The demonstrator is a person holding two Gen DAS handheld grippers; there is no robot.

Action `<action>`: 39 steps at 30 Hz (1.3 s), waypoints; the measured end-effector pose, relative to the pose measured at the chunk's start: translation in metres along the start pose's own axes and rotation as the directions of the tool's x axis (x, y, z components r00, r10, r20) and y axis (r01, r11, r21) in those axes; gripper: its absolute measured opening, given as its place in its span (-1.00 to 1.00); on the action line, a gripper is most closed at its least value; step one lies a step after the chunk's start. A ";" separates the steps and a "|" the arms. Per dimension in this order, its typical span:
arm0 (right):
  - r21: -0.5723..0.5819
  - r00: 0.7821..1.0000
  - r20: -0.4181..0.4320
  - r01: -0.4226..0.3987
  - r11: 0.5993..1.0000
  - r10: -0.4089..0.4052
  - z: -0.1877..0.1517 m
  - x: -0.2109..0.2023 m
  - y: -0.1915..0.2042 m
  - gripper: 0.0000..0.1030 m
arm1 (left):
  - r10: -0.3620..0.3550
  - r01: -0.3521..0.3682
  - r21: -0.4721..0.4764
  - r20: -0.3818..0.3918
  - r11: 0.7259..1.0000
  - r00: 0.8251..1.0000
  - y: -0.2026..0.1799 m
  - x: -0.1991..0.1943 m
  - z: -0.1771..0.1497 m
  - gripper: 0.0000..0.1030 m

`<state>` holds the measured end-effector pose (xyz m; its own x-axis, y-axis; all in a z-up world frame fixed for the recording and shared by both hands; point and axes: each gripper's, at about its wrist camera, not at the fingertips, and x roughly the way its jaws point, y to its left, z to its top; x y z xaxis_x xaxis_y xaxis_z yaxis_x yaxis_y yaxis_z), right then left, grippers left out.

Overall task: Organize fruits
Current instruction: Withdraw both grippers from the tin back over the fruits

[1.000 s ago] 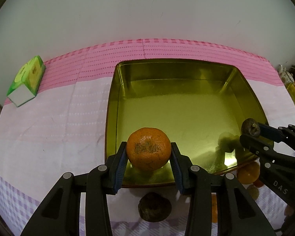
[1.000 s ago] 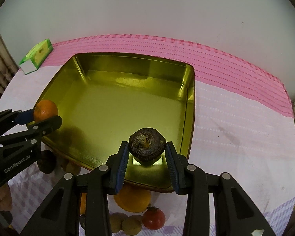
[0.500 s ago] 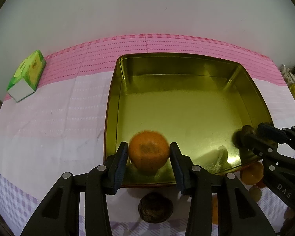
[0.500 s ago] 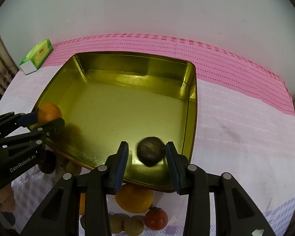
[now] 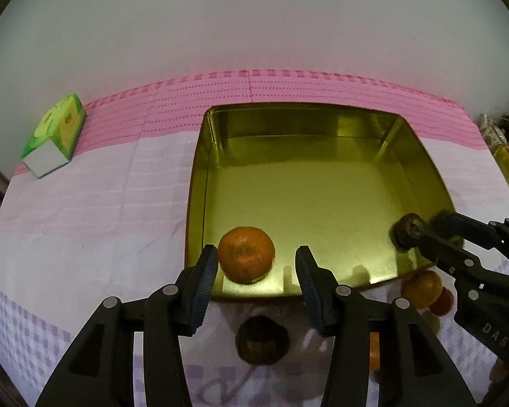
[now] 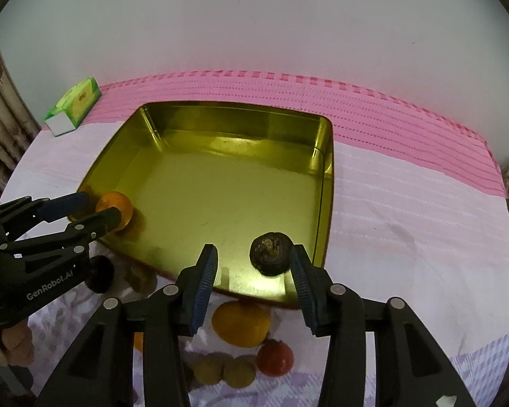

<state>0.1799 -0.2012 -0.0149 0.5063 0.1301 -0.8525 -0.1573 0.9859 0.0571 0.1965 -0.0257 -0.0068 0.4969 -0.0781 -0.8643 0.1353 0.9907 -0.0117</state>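
Both grippers over the gold tray, jaws opening, one fruit resting on the tray floor between each pair.

Left gripper (image 5: 256,264): jaws parted and opening; the orange mandarin (image 5: 246,254) sits on the tray floor between them, close to the left pad, clear of the right pad. Right gripper (image 6: 253,264): jaws parted and opening; the dark brown fruit (image 6: 271,253) lies between them, against or just beside the right pad, clear of the left pad. Both fruits lie near the near wall of the gold tray (image 6: 234,118), mandarin at the left corner, dark fruit at the right. The tray rests on a pink and white tablecloth (image 6: 407,210) covering the table. Nearer than the tray lie loose fruits: an orange (image 6: 241,322), a red tomato (image 6: 275,357), another dark fruit (image 5: 262,339). A green tissue box (image 5: 54,135) stands at the far left.
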 end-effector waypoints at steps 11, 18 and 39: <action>0.029 1.000 0.029 0.009 1.000 -0.010 -0.033 -0.035 -0.006 -0.18 | 0.003 -0.002 -0.023 0.028 1.000 1.000 -0.005 -0.045 -0.039 -0.05; 0.060 1.000 -0.003 0.011 0.998 -0.011 -0.073 -0.042 -0.009 -0.18 | -0.005 0.005 -0.028 -0.002 1.000 1.000 -0.009 -0.060 -0.077 -0.05; 0.097 0.999 -0.036 0.019 0.995 -0.016 -0.132 -0.053 -0.014 -0.18 | -0.051 0.050 -0.018 -0.069 0.999 0.996 -0.043 -0.078 -0.139 -0.05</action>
<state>0.0439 -0.2358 -0.0392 0.4775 0.1105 -0.8716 -0.0644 0.9938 0.0908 0.0330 -0.0470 -0.0087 0.4291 -0.1207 -0.8951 0.1447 0.9874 -0.0637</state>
